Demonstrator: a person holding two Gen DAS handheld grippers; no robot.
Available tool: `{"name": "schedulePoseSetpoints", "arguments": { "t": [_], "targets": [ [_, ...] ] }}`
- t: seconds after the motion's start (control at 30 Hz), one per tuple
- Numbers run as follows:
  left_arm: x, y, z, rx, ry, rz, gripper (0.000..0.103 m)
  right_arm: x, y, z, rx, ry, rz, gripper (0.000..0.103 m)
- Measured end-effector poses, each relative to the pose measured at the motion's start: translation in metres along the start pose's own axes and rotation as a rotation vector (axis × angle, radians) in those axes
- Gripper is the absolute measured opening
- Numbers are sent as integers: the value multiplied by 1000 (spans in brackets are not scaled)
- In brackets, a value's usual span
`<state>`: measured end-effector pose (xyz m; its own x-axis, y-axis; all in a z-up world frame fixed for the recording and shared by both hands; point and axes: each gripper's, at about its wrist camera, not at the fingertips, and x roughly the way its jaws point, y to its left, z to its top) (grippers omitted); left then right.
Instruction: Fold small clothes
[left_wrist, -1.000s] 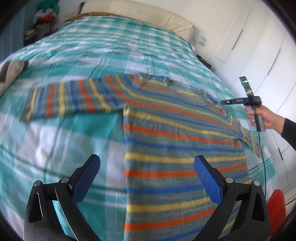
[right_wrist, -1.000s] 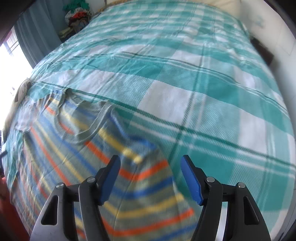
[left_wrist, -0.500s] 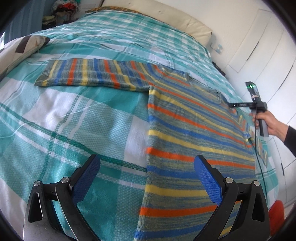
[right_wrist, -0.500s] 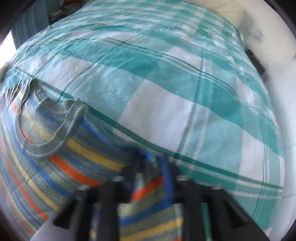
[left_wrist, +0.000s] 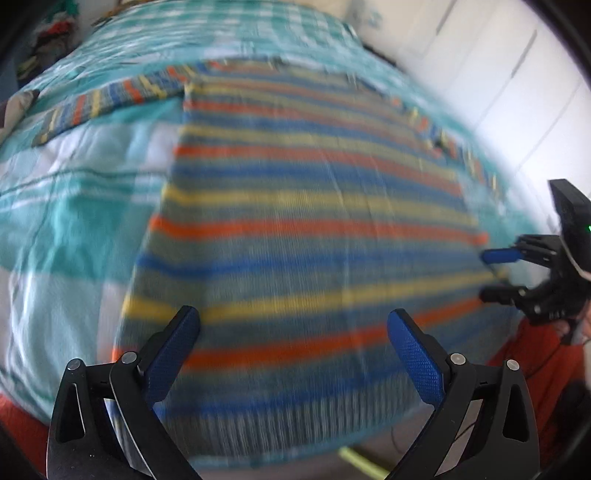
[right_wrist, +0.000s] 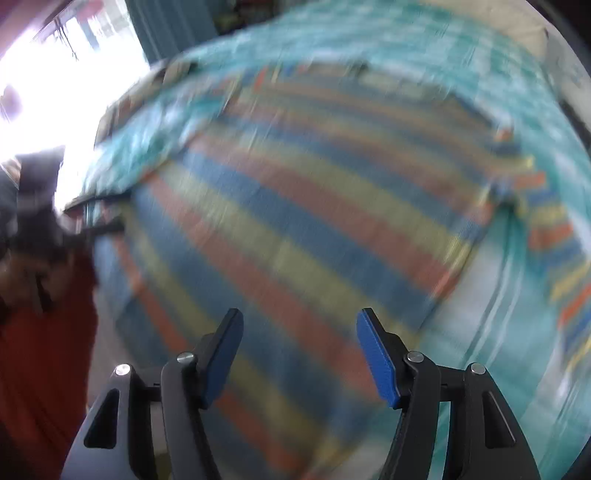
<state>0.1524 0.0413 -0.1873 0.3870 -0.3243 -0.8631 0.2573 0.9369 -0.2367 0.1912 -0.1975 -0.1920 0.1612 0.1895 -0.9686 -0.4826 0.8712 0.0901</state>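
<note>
a striped sweater (left_wrist: 303, 229) lies flat, sleeves out, on a checked bed (left_wrist: 62, 206), ready for folding. left tool (left_wrist: 293, 354) gapes empty over its hem; right tool (right_wrist: 299, 354), also parted, holds nothing beside it.

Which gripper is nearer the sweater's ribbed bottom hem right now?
Left. The left gripper hangs open just above the ribbed hem; the right gripper, also open, sits farther up at the sweater's side edge.

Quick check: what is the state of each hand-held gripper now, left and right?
Left hand-held gripper: open, holding nothing, above the striped sweater.
Right hand-held gripper: open, holding nothing, also above the sweater.
</note>
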Motion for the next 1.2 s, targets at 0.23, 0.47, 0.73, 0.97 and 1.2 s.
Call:
{"name": "schedulePoseSetpoints", "arguments": {
  "t": [0.23, 0.47, 0.73, 0.97, 1.2],
  "targets": [
    [-13, -24, -22, 87, 37, 93, 101, -22, -22, -95, 292, 40, -127, 65],
    [-80, 35, -10, -196, -183, 0, 101, -83, -46, -108, 485, -229, -135, 65],
    [-50, 44, 79, -124, -261, 4, 101, -120, -34, -69, 569, -505, -207, 77],
    [59, 21, 142, -71, -156, 23, 101, -114, -54, -14, 602, -568, -296, 79],
    [97, 20, 128, -2, -128, 118, 103, -71, -94, 10, 580, -559, -426, 93]
  ]
}}
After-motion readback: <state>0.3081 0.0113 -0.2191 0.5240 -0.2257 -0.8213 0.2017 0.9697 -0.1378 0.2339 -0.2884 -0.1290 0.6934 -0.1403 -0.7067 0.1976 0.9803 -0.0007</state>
